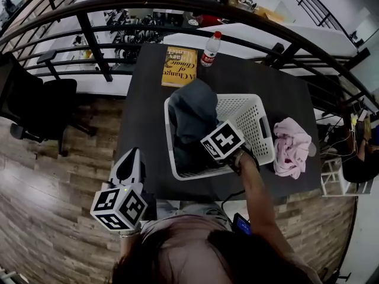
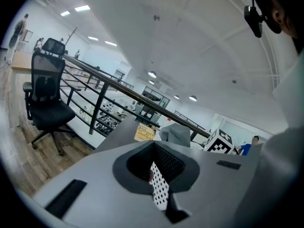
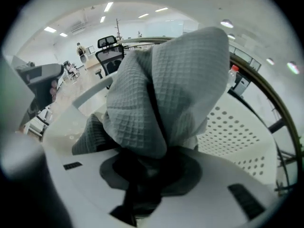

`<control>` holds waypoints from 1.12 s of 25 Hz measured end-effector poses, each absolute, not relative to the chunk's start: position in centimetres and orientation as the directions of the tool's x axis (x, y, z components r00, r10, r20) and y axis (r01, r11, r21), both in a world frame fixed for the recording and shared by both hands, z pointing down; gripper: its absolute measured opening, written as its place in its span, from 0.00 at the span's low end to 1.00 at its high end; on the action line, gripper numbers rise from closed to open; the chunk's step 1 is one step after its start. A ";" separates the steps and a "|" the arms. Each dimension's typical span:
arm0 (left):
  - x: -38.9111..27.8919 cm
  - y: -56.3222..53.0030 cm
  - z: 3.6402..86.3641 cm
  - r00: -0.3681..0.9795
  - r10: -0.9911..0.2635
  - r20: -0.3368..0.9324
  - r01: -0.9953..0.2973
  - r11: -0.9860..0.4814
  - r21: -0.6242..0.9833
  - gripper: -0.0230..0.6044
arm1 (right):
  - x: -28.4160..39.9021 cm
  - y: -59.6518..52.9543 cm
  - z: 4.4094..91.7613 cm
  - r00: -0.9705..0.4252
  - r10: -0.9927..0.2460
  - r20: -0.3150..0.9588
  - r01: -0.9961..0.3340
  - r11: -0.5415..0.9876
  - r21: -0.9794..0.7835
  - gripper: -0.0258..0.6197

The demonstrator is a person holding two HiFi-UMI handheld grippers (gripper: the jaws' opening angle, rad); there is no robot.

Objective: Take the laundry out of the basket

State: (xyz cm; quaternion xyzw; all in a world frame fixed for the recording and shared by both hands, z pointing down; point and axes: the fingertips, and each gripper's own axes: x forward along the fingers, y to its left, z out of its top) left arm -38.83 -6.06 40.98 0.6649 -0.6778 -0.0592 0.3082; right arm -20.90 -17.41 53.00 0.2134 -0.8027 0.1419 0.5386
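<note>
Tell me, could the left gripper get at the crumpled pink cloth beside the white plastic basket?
Probably not. The left gripper hangs at the near left, while the crumpled pink cloth lies beyond the white perforated plastic basket, with the right gripper and its grey waffle-weave cloth between.

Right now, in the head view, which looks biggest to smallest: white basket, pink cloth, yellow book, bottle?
1. white basket
2 and 3. pink cloth and yellow book look about alike; the book lies farther from the camera.
4. bottle
</note>
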 end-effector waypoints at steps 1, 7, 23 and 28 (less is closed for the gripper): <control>-38.7 -6.1 40.9 0.085 -0.937 0.338 -0.867 0.097 0.489 0.03 | -20.8 -17.6 52.4 -0.333 -0.214 0.918 -0.510 0.860 0.016 0.23; -38.5 -5.9 40.8 0.140 -0.933 0.331 -0.871 0.043 0.489 0.03 | -19.9 -17.8 49.5 -0.352 -0.326 0.877 -0.593 0.803 0.061 0.23; -33.8 -6.8 39.9 0.163 -0.936 0.312 -0.884 0.001 0.467 0.03 | -14.9 -18.1 42.9 -0.449 -0.455 0.769 -0.653 0.755 0.065 0.23; -30.3 -7.0 39.9 0.151 -0.933 0.327 -0.887 0.019 0.462 0.03 | -11.6 -18.2 39.8 -0.483 -0.491 0.725 -0.639 0.763 0.092 0.23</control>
